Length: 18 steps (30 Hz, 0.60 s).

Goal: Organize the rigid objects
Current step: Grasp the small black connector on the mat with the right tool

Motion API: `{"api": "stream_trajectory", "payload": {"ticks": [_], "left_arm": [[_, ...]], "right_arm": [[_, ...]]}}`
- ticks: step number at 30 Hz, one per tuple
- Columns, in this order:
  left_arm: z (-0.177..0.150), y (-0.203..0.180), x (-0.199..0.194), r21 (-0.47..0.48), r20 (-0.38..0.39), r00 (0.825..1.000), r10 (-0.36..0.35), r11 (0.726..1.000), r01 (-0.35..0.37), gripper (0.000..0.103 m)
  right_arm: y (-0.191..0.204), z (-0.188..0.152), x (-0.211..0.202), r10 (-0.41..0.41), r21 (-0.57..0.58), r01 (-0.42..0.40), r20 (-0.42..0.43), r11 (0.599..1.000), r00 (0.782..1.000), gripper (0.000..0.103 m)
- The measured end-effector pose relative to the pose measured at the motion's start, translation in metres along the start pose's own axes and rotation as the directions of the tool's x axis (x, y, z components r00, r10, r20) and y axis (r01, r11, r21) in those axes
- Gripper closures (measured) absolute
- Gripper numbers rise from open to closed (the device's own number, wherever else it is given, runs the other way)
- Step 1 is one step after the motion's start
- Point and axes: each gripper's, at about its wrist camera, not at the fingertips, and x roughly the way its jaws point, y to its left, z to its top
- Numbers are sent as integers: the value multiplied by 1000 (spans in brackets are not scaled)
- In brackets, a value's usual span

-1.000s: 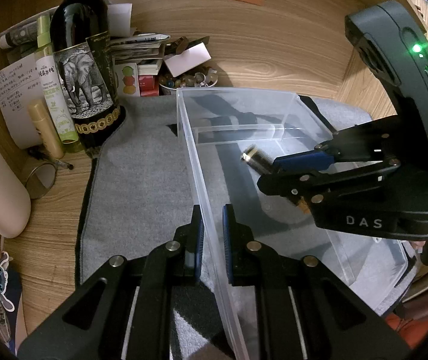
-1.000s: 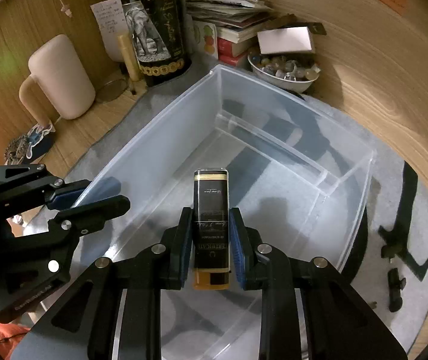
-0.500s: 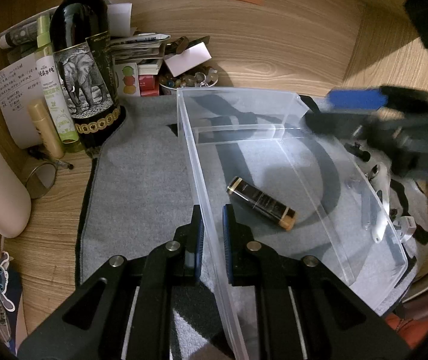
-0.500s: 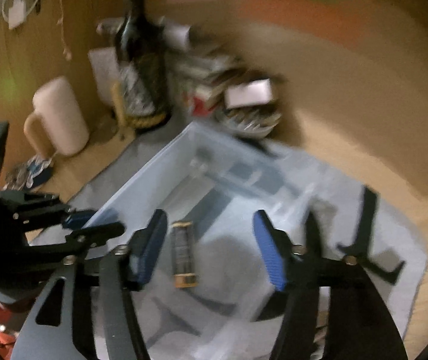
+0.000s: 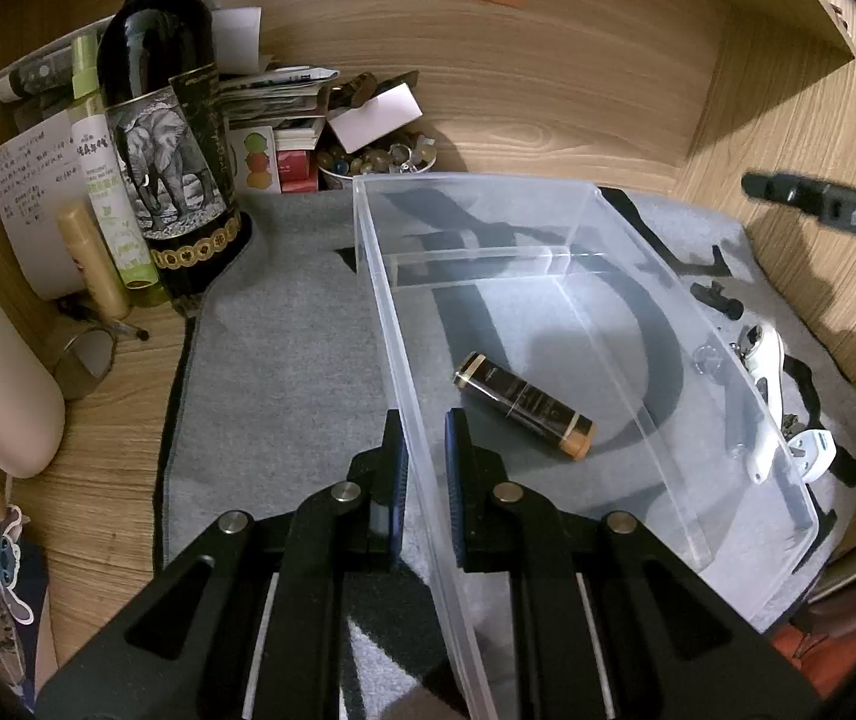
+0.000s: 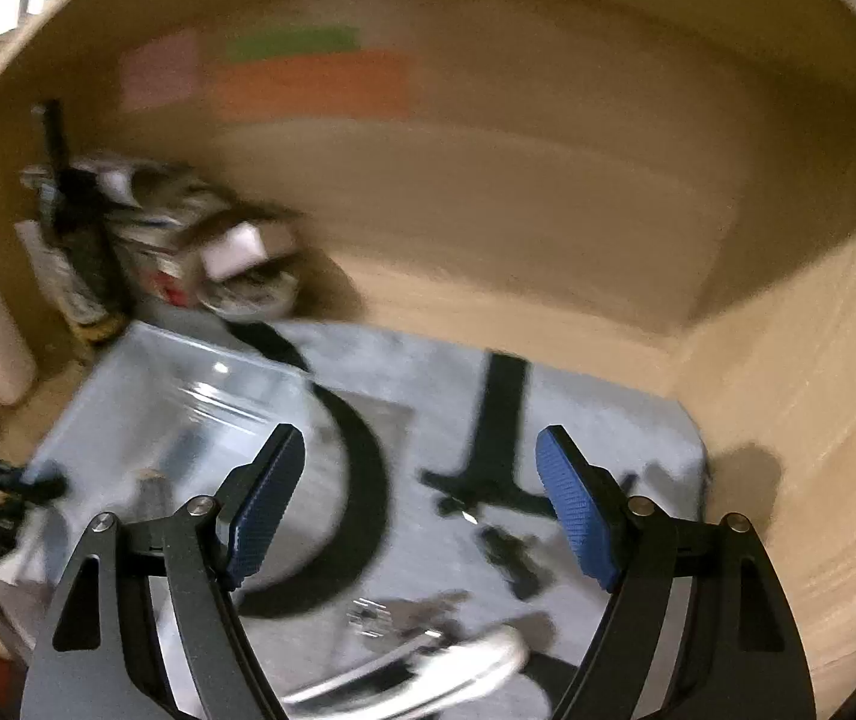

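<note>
Tube (image 5: 524, 403) flat in bin (image 5: 548, 192), diagonal, amber end nearest camera.

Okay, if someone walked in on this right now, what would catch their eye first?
Probably the clear plastic bin on the grey mat, with a black-and-gold tube lying alone on its floor. The left gripper pinches the bin's near wall. Behind the mat's left corner stands a dark wine bottle with an elephant label.

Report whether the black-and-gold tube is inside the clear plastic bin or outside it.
Inside. The black-and-gold tube lies on its side on the clear plastic bin's floor, enclosed by its walls.
</note>
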Motion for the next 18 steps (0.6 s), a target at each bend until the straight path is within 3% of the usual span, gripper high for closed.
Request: {"api": "stream_trajectory", "payload": {"ticks": [7, 13, 18], "left_arm": [[1, 0, 0, -1, -4, 1000, 4, 1000, -4, 91], [2, 0, 0, -10, -7, 1000, 10, 1000, -10, 91], [1, -3, 1, -12, -8, 1000, 18, 1000, -18, 91]], "right_arm": [[-40, -35, 52, -43, 51, 52, -166, 997, 985, 26], [-57, -57, 87, 2, 82, 21, -276, 996, 961, 28], [-61, -60, 105, 61, 106, -28, -325, 994, 944, 52]]}}
